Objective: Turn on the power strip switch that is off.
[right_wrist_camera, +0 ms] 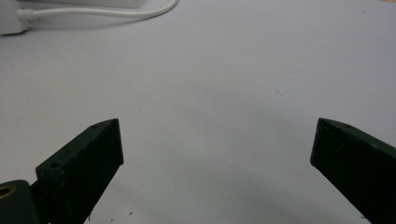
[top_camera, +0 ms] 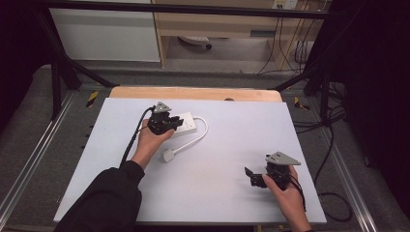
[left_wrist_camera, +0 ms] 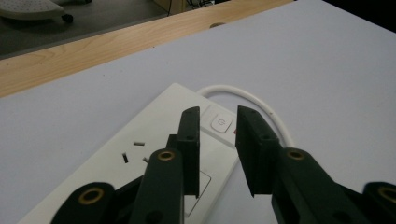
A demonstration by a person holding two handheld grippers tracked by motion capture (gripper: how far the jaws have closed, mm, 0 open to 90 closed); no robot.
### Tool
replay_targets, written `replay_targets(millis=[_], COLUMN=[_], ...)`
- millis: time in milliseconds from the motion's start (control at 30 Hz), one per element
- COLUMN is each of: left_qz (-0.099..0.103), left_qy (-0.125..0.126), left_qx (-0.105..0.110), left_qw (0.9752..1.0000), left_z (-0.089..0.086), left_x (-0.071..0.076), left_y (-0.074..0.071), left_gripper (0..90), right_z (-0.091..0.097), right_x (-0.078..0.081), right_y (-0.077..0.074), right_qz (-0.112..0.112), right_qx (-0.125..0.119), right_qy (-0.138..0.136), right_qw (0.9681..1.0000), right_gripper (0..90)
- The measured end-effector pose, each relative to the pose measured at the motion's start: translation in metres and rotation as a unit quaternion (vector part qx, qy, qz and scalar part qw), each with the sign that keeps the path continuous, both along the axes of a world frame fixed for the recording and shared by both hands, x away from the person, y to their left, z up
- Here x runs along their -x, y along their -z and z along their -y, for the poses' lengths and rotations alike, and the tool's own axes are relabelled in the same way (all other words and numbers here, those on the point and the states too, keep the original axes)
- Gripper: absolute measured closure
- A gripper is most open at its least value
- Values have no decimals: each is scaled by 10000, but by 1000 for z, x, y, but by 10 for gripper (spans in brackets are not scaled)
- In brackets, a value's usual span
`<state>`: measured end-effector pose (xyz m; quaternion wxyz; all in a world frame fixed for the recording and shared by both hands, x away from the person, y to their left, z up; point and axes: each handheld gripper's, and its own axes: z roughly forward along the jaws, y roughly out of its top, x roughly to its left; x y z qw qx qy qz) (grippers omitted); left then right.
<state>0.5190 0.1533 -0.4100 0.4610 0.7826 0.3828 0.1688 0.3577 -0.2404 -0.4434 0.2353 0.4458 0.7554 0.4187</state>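
A: Where is the white plastic power strip [left_wrist_camera: 154,154]?
B: Right under the left tongs [left_wrist_camera: 218,154], its switch seen in their narrow gap, nothing gripped.
A: And the right tongs [right_wrist_camera: 217,154]?
B: Spread wide over the bare pale-grey surface [right_wrist_camera: 219,84], white plug [right_wrist_camera: 10,18] well beyond them.

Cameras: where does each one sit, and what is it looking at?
High view: above the table, looking forward and down; both forearms, hands and grippers show.
Left gripper view: on the left gripper, facing the power strip and its switch.
Right gripper view: on the right gripper, facing bare tabletop.
Shared: the white cable, seen from every camera.
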Motion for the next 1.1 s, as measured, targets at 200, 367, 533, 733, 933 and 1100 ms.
replay_targets(millis=[200, 367, 533, 733, 933, 1100], left_qz=[63, 61, 119, 197, 214, 246], left_qy=[-18, 2, 41, 45, 97, 118], left_qx=[142, 293, 458, 526, 609, 620], left_qw=[9999, 9996, 9989, 9984, 9979, 9977], left_z=[0, 2, 2, 0, -2, -3], left_x=[1, 2, 4, 7, 12, 17], left_y=[-3, -5, -9, -15, -21, -26], left_gripper=[551, 446, 392, 263, 149, 107], right_z=[0, 0, 0, 0, 0, -1], right_x=[0, 0, 0, 0, 0, 0], right_y=[0, 0, 0, 0, 0, 0], right_qz=[12, 1, 8, -12, -3, 2], right_qx=[4, 3, 2, -3, 9, 10], right_qy=[4, 2, -5, 3, -1, 1], right_qw=[10000, 10000, 10000, 10000, 10000, 10000], right_gripper=[30, 30, 30, 29, 28, 28])
